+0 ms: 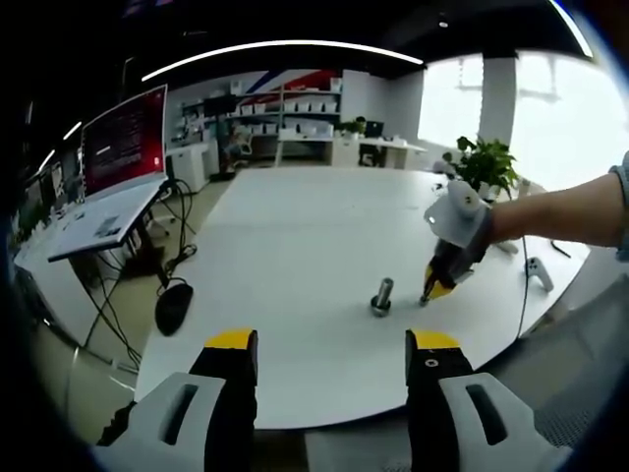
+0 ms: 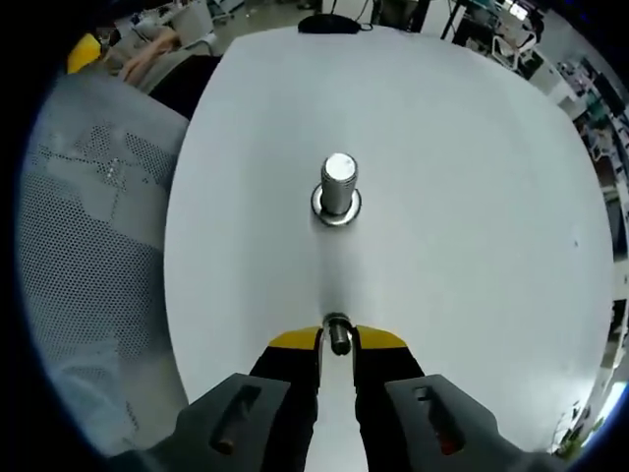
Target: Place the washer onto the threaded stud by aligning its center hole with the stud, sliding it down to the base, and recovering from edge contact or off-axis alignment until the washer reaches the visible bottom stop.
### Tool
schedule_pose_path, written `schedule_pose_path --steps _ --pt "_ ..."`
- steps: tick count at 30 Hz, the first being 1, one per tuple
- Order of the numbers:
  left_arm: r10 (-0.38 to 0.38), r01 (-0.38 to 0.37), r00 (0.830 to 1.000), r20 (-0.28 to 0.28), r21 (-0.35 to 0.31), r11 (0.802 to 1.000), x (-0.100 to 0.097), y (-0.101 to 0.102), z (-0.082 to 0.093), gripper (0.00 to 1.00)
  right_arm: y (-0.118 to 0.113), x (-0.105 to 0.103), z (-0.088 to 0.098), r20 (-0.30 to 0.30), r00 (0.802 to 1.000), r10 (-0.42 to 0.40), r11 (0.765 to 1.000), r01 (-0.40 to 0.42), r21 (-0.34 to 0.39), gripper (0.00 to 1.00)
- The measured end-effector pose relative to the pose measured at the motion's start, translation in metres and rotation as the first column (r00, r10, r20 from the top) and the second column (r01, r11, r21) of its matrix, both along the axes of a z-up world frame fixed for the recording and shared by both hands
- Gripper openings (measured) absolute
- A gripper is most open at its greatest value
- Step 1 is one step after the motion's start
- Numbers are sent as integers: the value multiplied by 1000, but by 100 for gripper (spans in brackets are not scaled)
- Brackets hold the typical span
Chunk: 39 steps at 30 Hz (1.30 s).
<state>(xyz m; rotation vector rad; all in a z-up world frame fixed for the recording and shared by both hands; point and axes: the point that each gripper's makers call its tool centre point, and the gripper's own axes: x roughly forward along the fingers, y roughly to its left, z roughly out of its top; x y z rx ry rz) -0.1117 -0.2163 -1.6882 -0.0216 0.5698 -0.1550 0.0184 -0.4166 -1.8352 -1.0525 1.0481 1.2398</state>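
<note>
White round worktop (image 1: 295, 256) in an office carries an upright threaded stud (image 2: 338, 184) on its wide base. Right gripper (image 2: 338, 339) has its fingers nearly closed, pinching the washer (image 2: 339, 332) edge-on, near the stud but apart from it. Left gripper (image 1: 332, 344) hangs over the near rim, fingers spread wide and holding nothing. A computer mouse (image 1: 173, 306) lies by the worktop's edge

Left gripper (image 1: 332, 344) agape, right gripper (image 2: 338, 339) pinched.
</note>
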Motion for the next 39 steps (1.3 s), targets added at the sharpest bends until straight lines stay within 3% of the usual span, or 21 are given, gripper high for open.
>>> schedule_pose_path --steps 18,20,22,25,27,29,34,37,39 --pt "1 -1 1000 -7 -4 1000 -1 0 -1 58 1 1 -10 9 1000 19 1000 -19 -1 14" --pt "2 -2 1000 -7 -5 1000 -1 0 -2 58 1 6 -9 48 999 -1 1000 0 10 21" --pt "2 -2 1000 -8 -5 1000 -1 0 -2 58 -1 7 -6 62 998 -23 1000 22 13 37" --pt "0 0 1000 -9 -4 1000 -1 0 -2 58 -6 12 3 112 993 -37 999 34 28 48" --pt "-2 2 1000 -9 -3 1000 -1 0 -1 58 -12 10 10 112 992 -51 998 48 32 53" --pt "-3 3 1000 -9 -3 1000 -1 -1 -1 59 -15 4 25 78 988 -134 986 125 109 54" --pt "1 -1 1000 -2 -7 1000 -1 -1 0 60 -35 -5 62 56 970 -235 954 219 207 55" --pt "13 -13 1000 15 -15 1000 -1 1 3 60 -40 -17 89 -12 947 -321 901 309 306 56" --pt "9 -8 1000 12 -15 1000 -1 0 2 61 -46 -20 109 -5 934 -357 867 333 371 57"
